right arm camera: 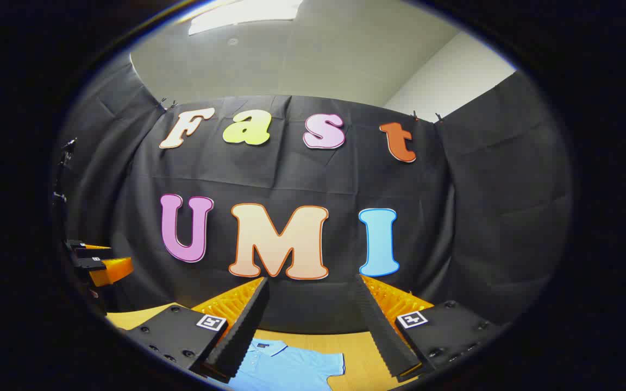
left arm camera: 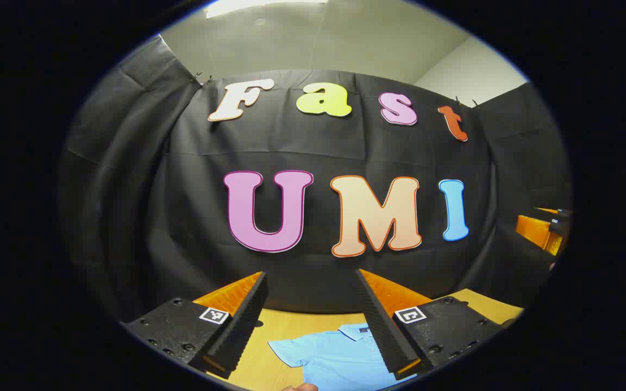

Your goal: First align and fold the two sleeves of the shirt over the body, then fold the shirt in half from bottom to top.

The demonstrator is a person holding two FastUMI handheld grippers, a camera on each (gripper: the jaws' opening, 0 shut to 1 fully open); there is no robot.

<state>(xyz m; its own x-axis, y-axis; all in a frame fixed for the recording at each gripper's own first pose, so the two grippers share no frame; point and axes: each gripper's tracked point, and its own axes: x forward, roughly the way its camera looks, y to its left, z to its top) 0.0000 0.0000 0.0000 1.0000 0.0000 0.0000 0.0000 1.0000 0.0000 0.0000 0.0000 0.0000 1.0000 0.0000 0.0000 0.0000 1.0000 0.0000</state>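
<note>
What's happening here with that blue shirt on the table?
A person holds a two-finger gripper in each hand above a wooden table. The left gripper and right gripper are both open and raised, touching nothing. The light blue polo shirt lies flat with its sleeves spread out, so no folding has begun.

1. A light wooden table (left arm camera: 286, 326) runs along the foot of the black cloth wall; in the right gripper view the same table (right arm camera: 318, 341) shows as a yellowish-brown strip.
2. A light blue polo shirt (left arm camera: 340, 355) lies flat on the table, collar toward the wall, one short sleeve spread out to the side.
3. In the right gripper view the shirt (right arm camera: 286, 366) lies the same way, a sleeve reaching outward across bare wood.
</note>
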